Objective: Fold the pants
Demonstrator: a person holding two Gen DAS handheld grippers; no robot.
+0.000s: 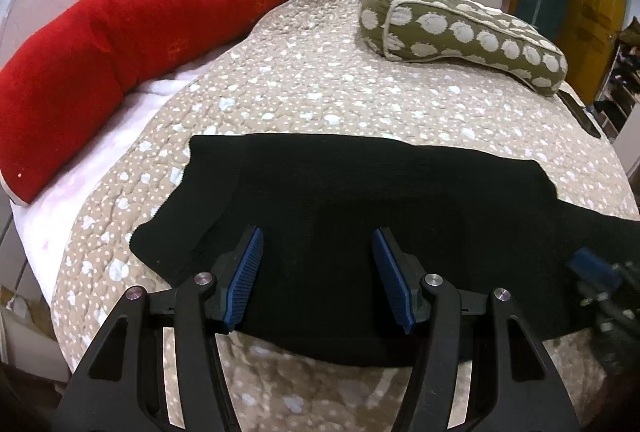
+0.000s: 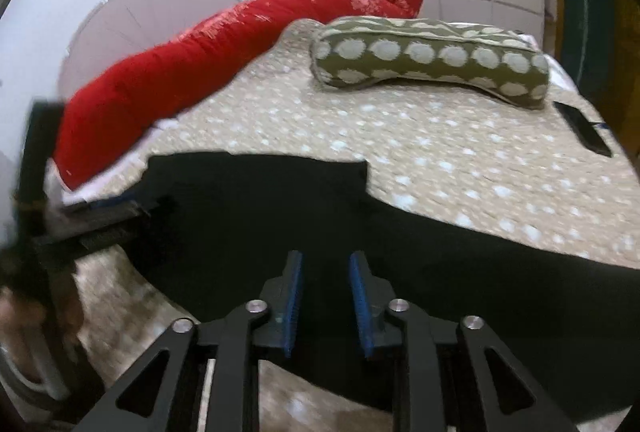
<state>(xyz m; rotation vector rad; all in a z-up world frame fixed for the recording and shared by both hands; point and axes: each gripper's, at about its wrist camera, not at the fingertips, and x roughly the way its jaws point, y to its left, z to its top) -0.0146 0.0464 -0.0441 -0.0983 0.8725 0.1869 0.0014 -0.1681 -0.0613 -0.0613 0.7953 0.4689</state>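
A: Item one, left gripper [image 1: 318,252]?
B: Jaws spread wide, blue pads [image 1: 246,282] well apart, nothing between them; poised above the black pants [image 1: 360,192] at lower centre of the left wrist view. Contact with the cloth cannot be told.

A: Item two, right gripper [image 2: 326,272]?
B: Jaws partly apart, a narrow gap between the pads [image 2: 291,302], holding nothing; over the pants [image 2: 260,200] at lower centre of its own view.

A: Pants, location?
B: Laid flat across the near part of the beige dotted quilt [image 1: 340,88].

A: Other stock?
B: Red bolster [image 1: 120,32], upper left; green spotted pillow [image 1: 460,28], upper right; dark phone [image 2: 584,128], right edge
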